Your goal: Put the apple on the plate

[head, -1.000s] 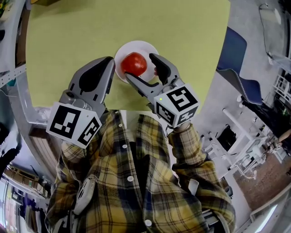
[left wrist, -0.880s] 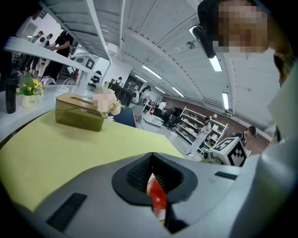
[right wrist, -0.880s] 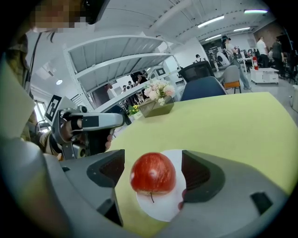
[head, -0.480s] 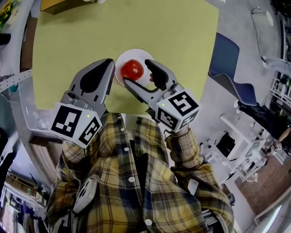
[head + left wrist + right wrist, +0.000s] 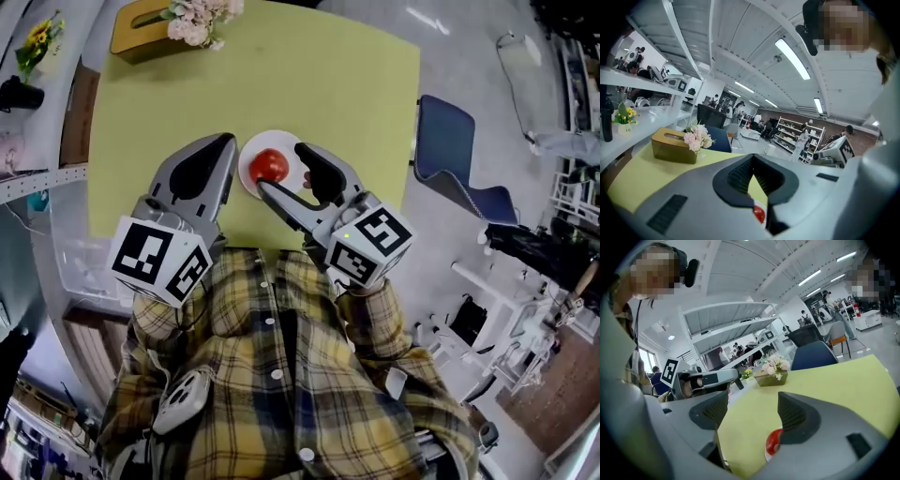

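Observation:
The red apple (image 5: 269,166) lies on the small white plate (image 5: 284,142) on the yellow-green table (image 5: 328,84). My right gripper (image 5: 283,169) hovers well above them. It is open, its jaws have just been closing a little, and nothing is between them. In the right gripper view the apple (image 5: 772,441) peeks out below the right finger (image 5: 796,417). My left gripper (image 5: 223,142) hangs just left of the plate with its jaws shut and empty. In the left gripper view the apple (image 5: 759,214) shows through the gap under the shut gripper (image 5: 753,159).
A tan tissue box with pink flowers (image 5: 155,26) stands at the table's far left corner. A blue chair (image 5: 448,150) sits off the table's right side. Shelving (image 5: 37,141) runs along the left. People stand far off in the room.
Both grippers have risen away from the table, so the plate and apple look smaller and farther below. The apple has stayed on the plate.

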The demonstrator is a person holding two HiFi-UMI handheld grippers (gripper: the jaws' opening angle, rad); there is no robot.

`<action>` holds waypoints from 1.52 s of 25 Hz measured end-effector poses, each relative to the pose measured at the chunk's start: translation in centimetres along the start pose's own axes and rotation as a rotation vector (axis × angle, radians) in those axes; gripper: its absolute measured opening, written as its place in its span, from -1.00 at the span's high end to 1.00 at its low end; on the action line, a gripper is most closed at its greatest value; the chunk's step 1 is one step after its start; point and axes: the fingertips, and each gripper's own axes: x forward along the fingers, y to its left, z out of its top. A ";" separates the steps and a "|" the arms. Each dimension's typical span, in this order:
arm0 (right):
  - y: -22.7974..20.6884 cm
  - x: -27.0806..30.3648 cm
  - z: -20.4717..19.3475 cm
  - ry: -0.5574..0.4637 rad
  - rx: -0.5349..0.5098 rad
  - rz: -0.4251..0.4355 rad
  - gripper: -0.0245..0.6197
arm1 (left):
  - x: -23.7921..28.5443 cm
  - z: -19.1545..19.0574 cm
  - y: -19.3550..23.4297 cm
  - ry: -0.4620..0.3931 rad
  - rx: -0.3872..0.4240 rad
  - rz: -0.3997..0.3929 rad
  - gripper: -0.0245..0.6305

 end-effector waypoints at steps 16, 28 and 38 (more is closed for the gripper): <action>7.2 -4.4 8.4 -0.218 -0.074 0.097 0.58 | -1.7 6.0 -5.2 -0.098 0.112 -0.080 0.91; 5.8 -6.3 8.5 -0.254 -0.057 -0.017 0.87 | -1.7 4.9 -7.9 -0.063 0.099 -0.149 0.91; 5.4 -6.9 8.8 -0.218 -0.104 -0.067 0.93 | -1.5 5.1 -8.2 -0.072 0.092 -0.159 0.91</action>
